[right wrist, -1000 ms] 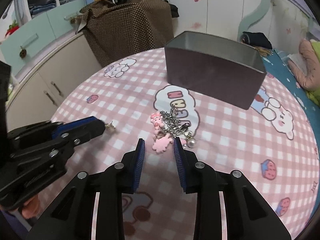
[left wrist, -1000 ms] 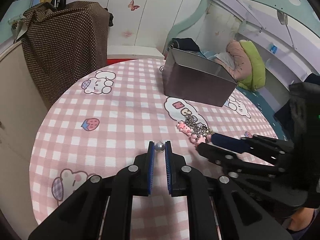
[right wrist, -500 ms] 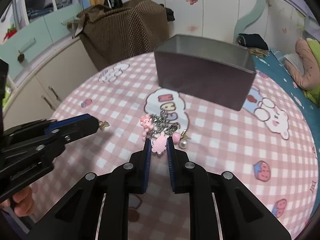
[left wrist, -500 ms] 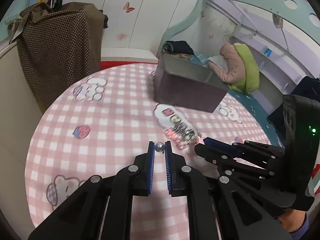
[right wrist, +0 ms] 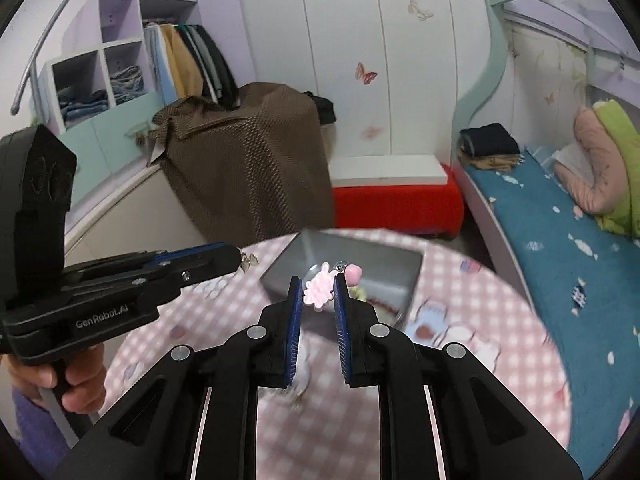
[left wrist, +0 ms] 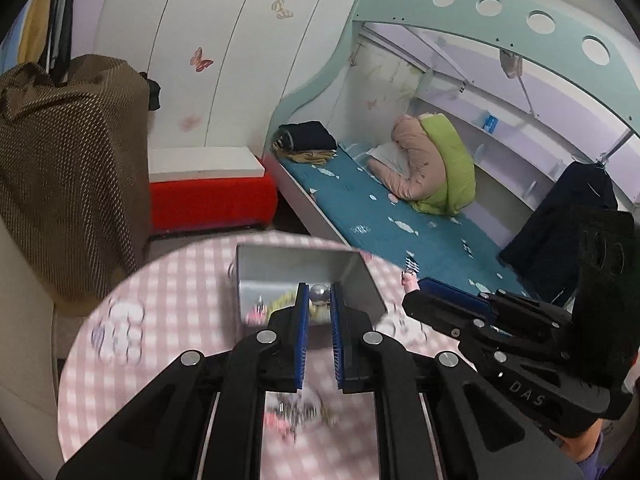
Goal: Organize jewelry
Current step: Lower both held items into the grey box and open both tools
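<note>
My left gripper (left wrist: 319,294) is clamped on a small silver bead (left wrist: 320,293), the blue pads pressing it from both sides at the very tips, and in the right wrist view a small charm dangles off that same gripper's tip (right wrist: 249,260). My right gripper (right wrist: 316,292) is pinched on a pale pink charm (right wrist: 319,290); its jaws have just been closing, and now the pads squeeze the charm, with a round pink bead (right wrist: 353,272) and a metal ring standing just above the right pad. Both grippers are lifted off the round table (left wrist: 160,344) with its pink checked cloth, the right one just to the right of the left. The grey open box (left wrist: 304,264) sits at the far side of the table, directly beyond both sets of tips; I can see something yellow-green and a bit of pink lying inside it. A blurred tangle of pink and metal jewelry (left wrist: 298,416) shows on the cloth near the left gripper, between its arms. A hand (right wrist: 76,380) wraps the left gripper's grip at the near left.
</note>
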A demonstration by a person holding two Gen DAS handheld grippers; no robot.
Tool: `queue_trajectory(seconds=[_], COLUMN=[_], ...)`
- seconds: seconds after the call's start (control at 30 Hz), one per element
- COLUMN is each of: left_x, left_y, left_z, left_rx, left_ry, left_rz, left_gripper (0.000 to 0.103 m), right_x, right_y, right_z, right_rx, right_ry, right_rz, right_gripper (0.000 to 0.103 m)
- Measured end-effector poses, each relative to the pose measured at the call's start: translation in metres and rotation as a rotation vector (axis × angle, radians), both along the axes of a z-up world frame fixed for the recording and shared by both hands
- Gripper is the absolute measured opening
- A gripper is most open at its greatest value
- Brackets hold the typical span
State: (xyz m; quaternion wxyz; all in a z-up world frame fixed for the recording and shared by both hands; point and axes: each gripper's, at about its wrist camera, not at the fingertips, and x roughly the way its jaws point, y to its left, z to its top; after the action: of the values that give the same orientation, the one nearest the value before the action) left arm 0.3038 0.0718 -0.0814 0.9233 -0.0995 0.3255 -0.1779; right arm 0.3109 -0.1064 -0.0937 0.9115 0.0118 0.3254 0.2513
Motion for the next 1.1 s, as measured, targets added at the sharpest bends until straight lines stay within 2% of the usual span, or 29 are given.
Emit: queue_trajectory(seconds=[0.23,0.5,0.63,0.7,0.73,1.1], left_x=[0.049,0.068,0.07,0.068,0.068,0.055], left_y=[-0.013,-0.016,-0.015,-0.015,-0.013,-0.008], left_z=[-0.027,-0.057,-0.06,-0.061,-0.061,-0.057], left_rx=[0.037,0.042,0.042,0.037,0.035,0.021], left_ry=[0.097,0.169,0.174,0.174,0.175,0.163], left_rz=[0.013,0.02,0.042,0.049,0.055,0.065], left_gripper=[0.009,0.01,0.011,0.029,0.032,0.032], right_x=[0.049,0.066,0.067,0.069,0.069,0.069], right_y=[-0.001,0.006,0.007,0.007,0.007,0.01], right_z=[-0.022,-0.054,-0.062,-0.065,-0.066,-0.071], right_rx=[-0.002,-0.017,-0.022,-0.022,-0.023,-0.015], right_ry=[0.071,0.13,0.141,0.15,0.153,0.18], right_rz=[-0.006,0.004,0.002,0.002,0.001,0.008], right_gripper=[0.017,0.017,0.017,0.017,0.017,0.018])
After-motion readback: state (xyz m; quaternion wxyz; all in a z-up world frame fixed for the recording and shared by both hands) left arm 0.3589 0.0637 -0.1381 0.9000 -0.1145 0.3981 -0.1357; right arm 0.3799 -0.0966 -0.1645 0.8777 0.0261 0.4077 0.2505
